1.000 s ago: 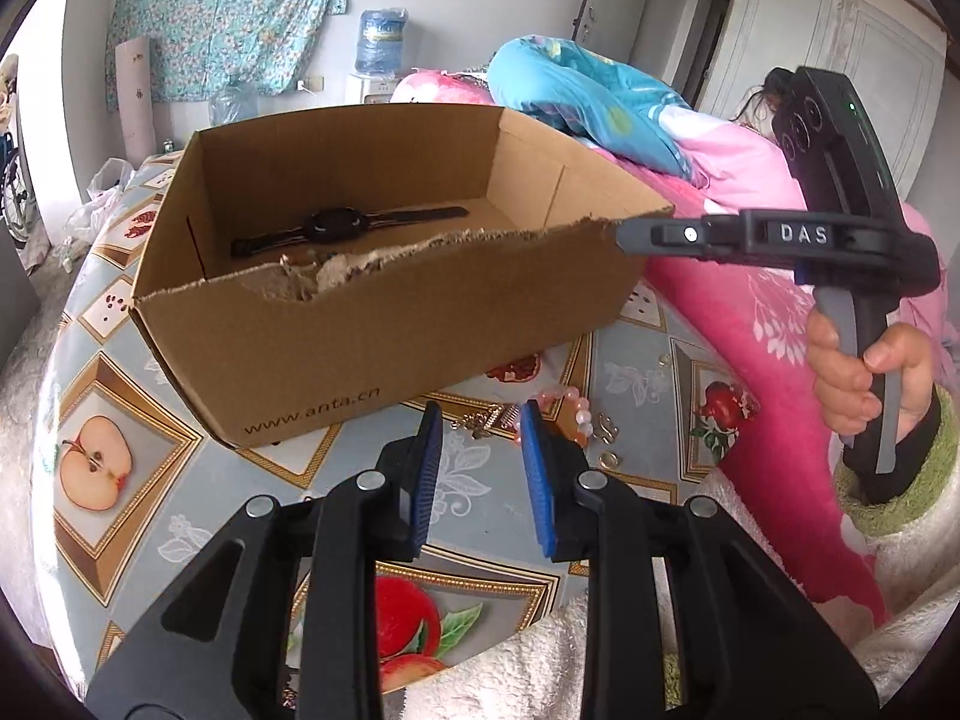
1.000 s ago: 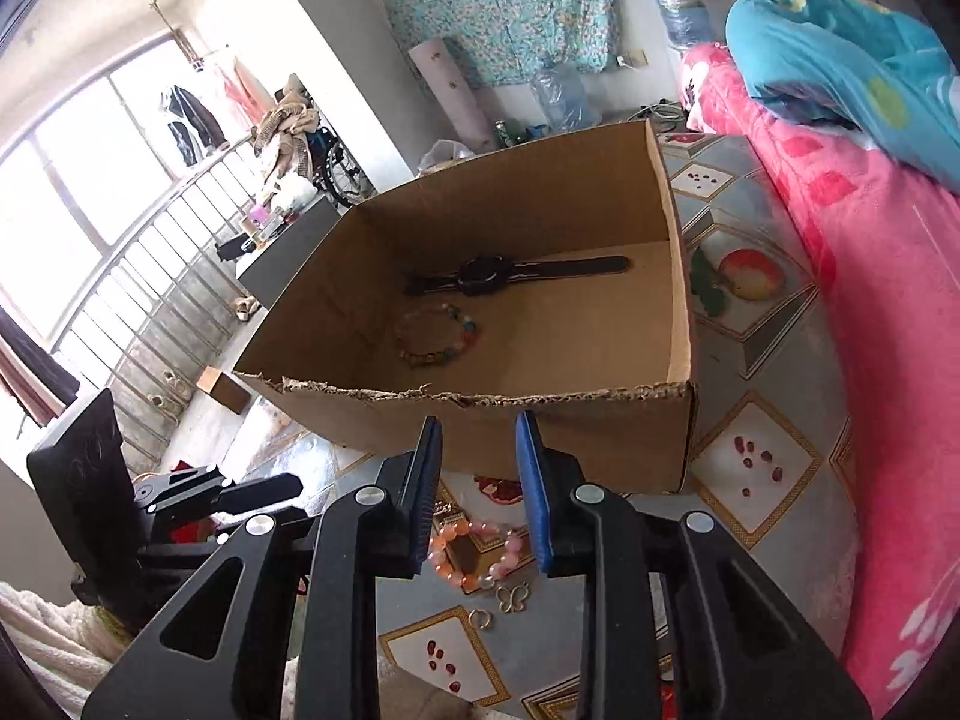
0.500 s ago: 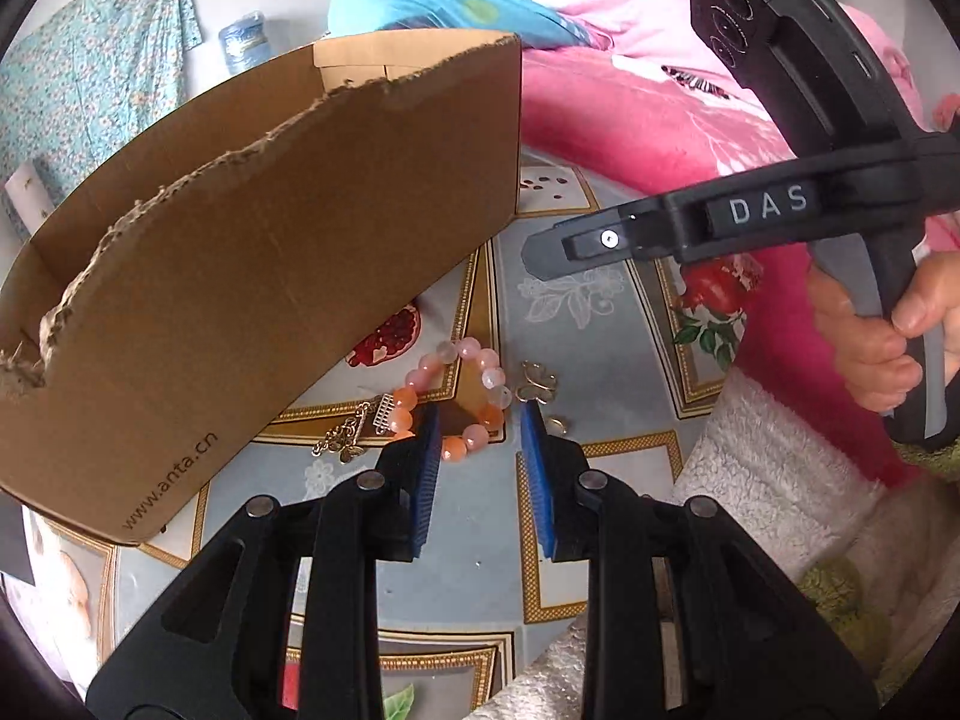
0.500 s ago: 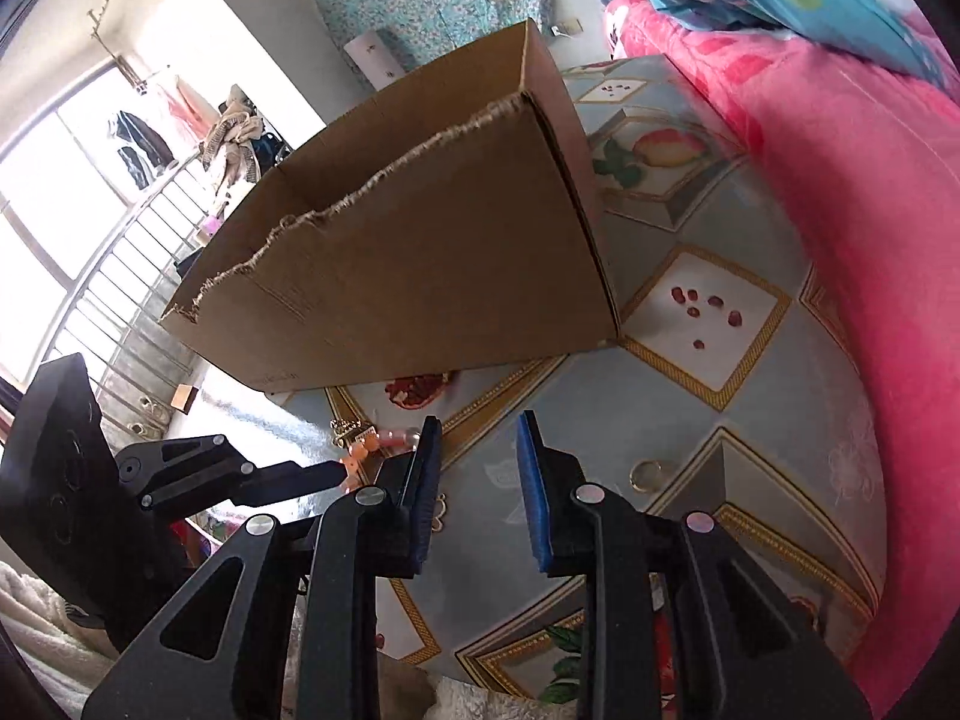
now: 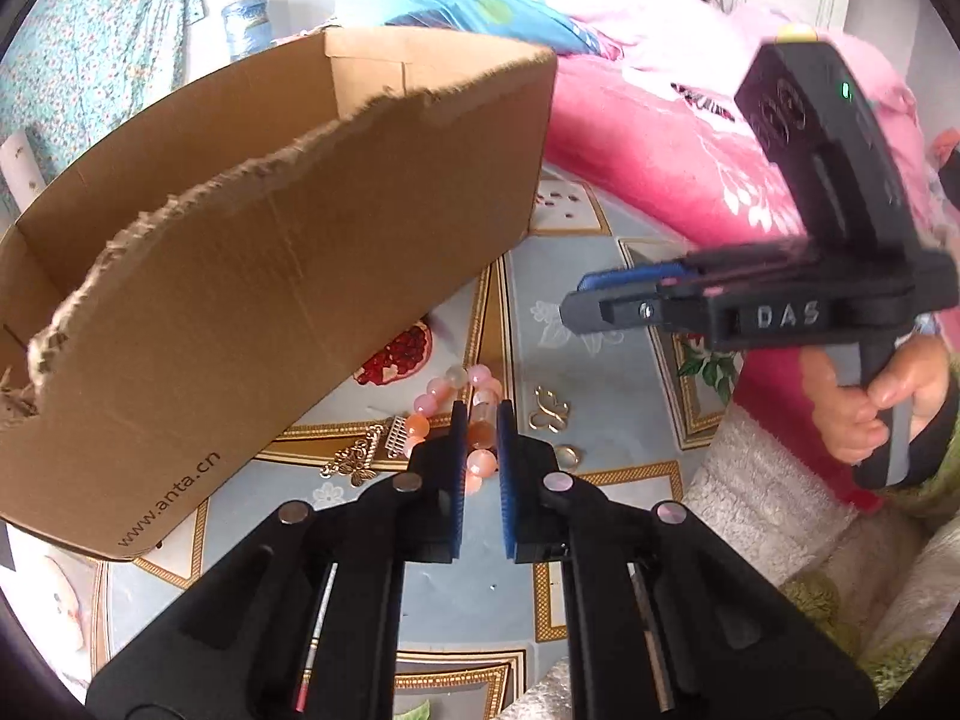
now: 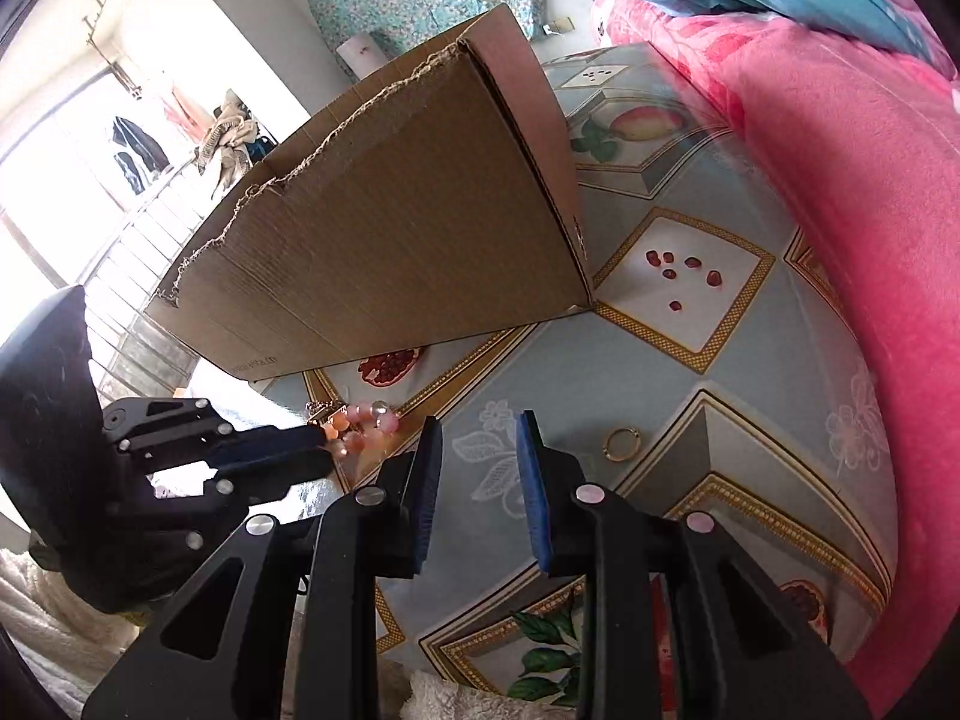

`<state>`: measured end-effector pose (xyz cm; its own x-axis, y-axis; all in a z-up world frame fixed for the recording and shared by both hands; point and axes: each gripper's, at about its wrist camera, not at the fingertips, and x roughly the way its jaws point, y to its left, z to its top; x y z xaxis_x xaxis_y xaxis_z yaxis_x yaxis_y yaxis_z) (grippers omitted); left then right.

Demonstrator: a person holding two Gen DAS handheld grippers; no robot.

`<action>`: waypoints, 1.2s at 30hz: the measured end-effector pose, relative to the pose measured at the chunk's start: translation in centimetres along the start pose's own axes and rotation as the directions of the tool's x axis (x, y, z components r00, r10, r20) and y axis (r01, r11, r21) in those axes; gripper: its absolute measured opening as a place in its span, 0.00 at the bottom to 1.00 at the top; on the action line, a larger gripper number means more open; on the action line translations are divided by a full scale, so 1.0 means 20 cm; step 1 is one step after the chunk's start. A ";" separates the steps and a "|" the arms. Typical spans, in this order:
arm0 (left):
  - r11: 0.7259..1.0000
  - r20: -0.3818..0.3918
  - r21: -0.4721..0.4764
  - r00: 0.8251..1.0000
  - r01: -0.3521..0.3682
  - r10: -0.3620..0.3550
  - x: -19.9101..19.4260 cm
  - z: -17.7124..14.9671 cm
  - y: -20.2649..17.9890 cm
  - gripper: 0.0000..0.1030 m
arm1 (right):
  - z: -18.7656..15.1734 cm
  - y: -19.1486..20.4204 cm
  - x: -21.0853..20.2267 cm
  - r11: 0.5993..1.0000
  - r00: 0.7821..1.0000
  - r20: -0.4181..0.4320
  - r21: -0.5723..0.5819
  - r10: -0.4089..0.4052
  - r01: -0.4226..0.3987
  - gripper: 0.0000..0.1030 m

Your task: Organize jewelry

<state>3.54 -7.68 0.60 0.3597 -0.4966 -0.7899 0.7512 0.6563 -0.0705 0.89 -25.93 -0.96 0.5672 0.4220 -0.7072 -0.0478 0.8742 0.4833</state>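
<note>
Bead bracelet (image 5: 480,414): round glossy beads, pink, peach and one clear, strung in a loop; it lies on the tabletop (image 5: 594,360) just in front of the cardboard box, at 6 o'clock from the box's near wall.
Left gripper (image 5: 481,414): its blue ribbed fingers have just been closing and now pinch the bracelet's near side, beads squeezed between them.
Right gripper (image 6: 477,426): fingers parted with nothing between them, hovering over bare cloth at 3 o'clock from the bracelet; a hand (image 5: 870,408) holds its grip.
Cardboard box (image 5: 288,252): plain brown corrugated, top edge torn ragged, small lettering printed low on the near wall; it stands at 12 o'clock from the bracelet.
Gold filigree charm (image 5: 354,456): flat lacy metal piece, at 9 o'clock beside the beads.
Gold butterfly clip (image 5: 549,417): looped wire shape, at 3 o'clock just beside the beads.
Gold ring (image 6: 621,443): thin plain hoop, lying apart at 3 o'clock from the right fingers.
Tabletop cover: glossy grey-blue cloth with gold-bordered fruit panels.
Pink blanket (image 6: 840,180): fleecy, along the tabletop's far side.
</note>
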 end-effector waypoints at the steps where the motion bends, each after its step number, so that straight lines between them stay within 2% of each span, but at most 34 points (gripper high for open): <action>1: 0.999 0.022 -0.035 1.000 0.011 -0.010 -0.05 0.01 0.03 0.08 | 0.00 0.00 0.00 1.000 1.000 0.002 0.002 0.000 0.000 0.25; 5: 0.979 0.098 -0.189 0.993 0.082 -0.065 -0.24 0.00 0.16 0.08 | -0.01 -0.02 -0.01 1.000 1.000 0.004 0.014 0.003 -0.004 0.25; 10: 0.918 0.141 -0.372 0.986 0.135 -0.088 -0.37 -0.14 0.33 0.08 | -0.02 -0.01 0.00 1.000 1.000 0.003 0.014 0.009 -0.009 0.25; 15: 0.852 0.102 -0.516 0.994 0.094 -0.048 -0.34 -0.31 0.49 0.08 | -0.03 0.05 0.01 1.000 1.000 -0.005 -0.007 0.006 -0.006 0.25; 19: 0.835 0.030 -0.549 0.998 -0.033 0.058 -0.28 -0.36 0.54 0.11 | -0.03 0.07 0.01 0.999 0.999 0.002 -0.024 -0.039 0.040 0.25; 22: 0.842 0.045 -0.536 0.995 -0.055 0.094 -0.31 -0.37 0.54 0.21 | -0.04 0.07 0.01 0.995 0.996 0.007 -0.033 -0.090 0.090 0.25; 26: 0.880 0.081 -0.467 0.986 -0.091 0.145 -0.35 -0.32 0.47 0.26 | -0.07 0.12 -0.01 0.977 0.981 0.048 -0.094 -0.190 0.193 0.25; 30: 0.920 0.097 -0.386 0.989 -0.069 0.115 -0.31 -0.27 0.34 0.27 | -0.11 0.15 -0.05 0.956 0.965 0.086 -0.139 -0.249 0.259 0.26; 36: 0.974 0.083 -0.225 0.996 -0.011 0.030 -0.19 -0.23 0.07 0.27 | -0.19 0.14 -0.08 0.930 0.943 0.116 -0.164 -0.312 0.328 0.27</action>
<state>0.71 -2.37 0.66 0.4266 -0.5221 -0.7385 0.6037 0.7724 -0.1973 -3.27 -23.14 -0.45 0.6453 0.0976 -0.7577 0.0063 0.9911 0.1331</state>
